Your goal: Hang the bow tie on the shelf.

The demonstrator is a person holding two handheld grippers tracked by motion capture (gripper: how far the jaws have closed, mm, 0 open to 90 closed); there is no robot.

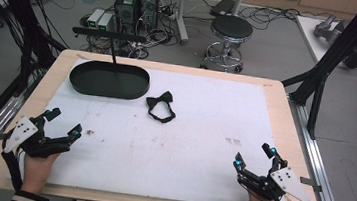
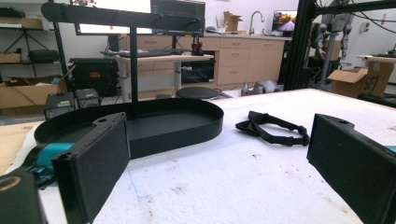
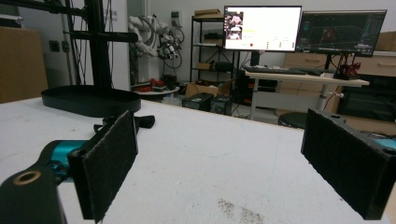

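Two grippers sit in my hands at the near edge of the table [image 1: 276,111], one at each corner of the white sheet [image 1: 203,128] that covers most of the top. At the far left, my left gripper [image 1: 65,123] rests low over the sheet with its jaws spread wide and nothing between them; in the left gripper view its two black pads [image 2: 95,163] stand well apart, framing bare white surface.

Beyond it, toward the far left of the table, lies a black oval tray [image 1: 109,79] with a low rim, and a thin black post [image 1: 114,58] rises from it, carrying a crossbar. Just right of the tray, apart from it, a black bow tie [image 1: 160,105] lies flat on the sheet with its strap looped beside it; the left gripper view shows it [image 2: 273,127] between my jaws, well ahead of them.

Far right, my right gripper [image 1: 253,156] is also spread wide and empty, hovering near the sheet's corner. A black stool [image 1: 230,29] stands on the floor past the table.
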